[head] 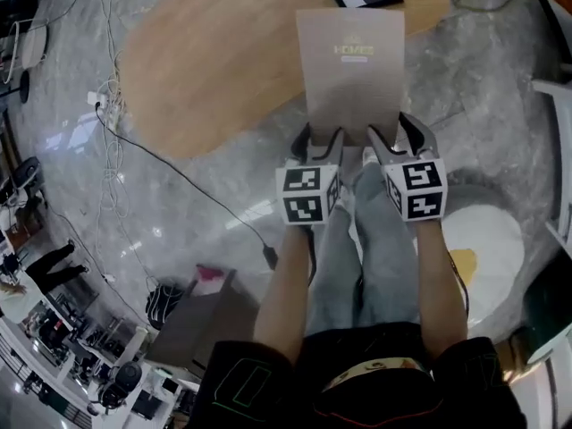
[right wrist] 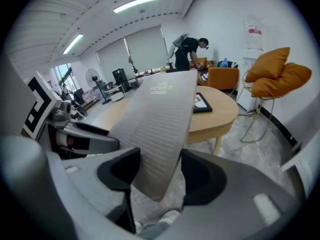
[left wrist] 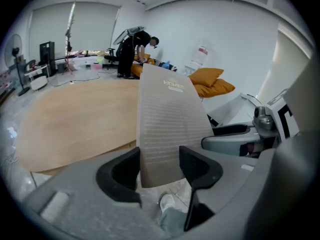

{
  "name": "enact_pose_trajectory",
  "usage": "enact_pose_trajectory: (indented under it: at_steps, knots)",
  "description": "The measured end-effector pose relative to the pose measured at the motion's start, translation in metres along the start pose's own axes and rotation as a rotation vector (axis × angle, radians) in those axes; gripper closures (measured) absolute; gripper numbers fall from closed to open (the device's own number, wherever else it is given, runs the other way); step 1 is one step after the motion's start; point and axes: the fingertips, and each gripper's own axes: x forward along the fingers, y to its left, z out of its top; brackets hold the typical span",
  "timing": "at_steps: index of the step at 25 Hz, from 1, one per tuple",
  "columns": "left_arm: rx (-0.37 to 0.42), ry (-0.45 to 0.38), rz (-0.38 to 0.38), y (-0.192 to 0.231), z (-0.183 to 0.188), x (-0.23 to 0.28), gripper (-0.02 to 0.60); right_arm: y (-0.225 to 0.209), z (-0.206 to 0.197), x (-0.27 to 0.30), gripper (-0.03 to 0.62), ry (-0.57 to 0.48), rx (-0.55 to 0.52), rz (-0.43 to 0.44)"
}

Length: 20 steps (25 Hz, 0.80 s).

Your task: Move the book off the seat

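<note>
Grey marble floor (head: 179, 208) with an oval wooden table (head: 214, 61) on it. Book (head: 350, 70) is held up over the table's near edge, cover uppermost. Left gripper (head: 319, 141) and right gripper (head: 398, 141) sit side by side at the book's near edge, each with its jaws clamped on that edge.
</note>
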Motion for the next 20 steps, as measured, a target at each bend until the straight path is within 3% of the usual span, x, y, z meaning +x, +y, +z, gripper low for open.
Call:
enact_pose_trajectory:
  at_steps: [10,20]
  knots:
    - [-0.184,-0.058,0.189,0.071,0.038,0.003,0.324,0.027,0.071,0.074,0.333,0.049,-0.183,0.204]
    - [-0.245,-0.071,0.257,0.146,0.066,0.017,0.324,0.059,0.117,0.145,0.332,0.079,-0.242,0.274]
